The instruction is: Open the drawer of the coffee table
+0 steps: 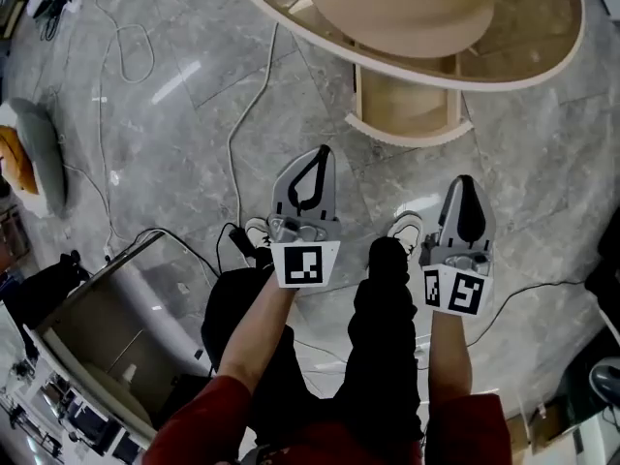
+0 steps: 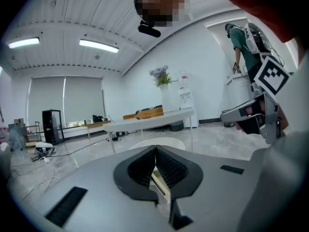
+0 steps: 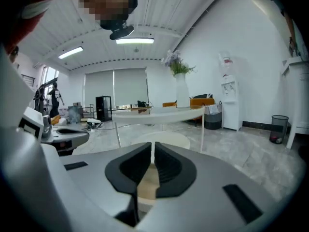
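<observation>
In the head view the coffee table, oval with a pale rim, fills the top. Its light wooden drawer stands out from under it toward me, and looks empty. My left gripper and right gripper hang side by side in the air short of the drawer, both pointing at it and touching nothing. In the left gripper view the left gripper is shut, its pads meeting at the tip with nothing between them. In the right gripper view the right gripper is shut and empty, with the table top ahead.
White and black cables trail over the grey marble floor. A grey cushion lies at the left and a metal cabinet at the lower left. My shoes stand under the grippers. Another person stands at the back right.
</observation>
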Action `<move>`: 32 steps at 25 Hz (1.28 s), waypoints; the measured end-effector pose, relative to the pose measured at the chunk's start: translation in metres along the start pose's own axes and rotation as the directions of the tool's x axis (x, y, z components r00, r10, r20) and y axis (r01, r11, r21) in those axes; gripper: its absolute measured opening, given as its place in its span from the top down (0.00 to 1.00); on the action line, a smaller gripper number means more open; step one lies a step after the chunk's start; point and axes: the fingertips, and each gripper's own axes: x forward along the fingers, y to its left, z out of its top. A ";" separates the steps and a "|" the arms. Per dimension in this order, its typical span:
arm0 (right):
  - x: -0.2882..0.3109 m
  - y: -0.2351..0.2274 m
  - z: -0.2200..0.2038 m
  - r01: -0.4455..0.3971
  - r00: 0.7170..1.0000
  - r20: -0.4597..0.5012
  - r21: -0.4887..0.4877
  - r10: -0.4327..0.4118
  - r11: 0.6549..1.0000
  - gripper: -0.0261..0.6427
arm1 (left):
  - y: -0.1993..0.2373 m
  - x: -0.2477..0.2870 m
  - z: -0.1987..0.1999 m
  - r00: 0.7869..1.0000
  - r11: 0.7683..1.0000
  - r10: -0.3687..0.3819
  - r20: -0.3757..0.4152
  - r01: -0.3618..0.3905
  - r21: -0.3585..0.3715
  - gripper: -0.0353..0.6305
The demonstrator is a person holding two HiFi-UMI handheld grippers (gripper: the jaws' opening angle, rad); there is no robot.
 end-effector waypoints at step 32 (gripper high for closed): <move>-0.203 0.104 0.694 -0.033 0.904 0.422 -0.092 0.069 0.995 0.92 | 0.202 -0.190 0.655 0.984 0.995 0.093 0.155 -0.086 -0.047 0.92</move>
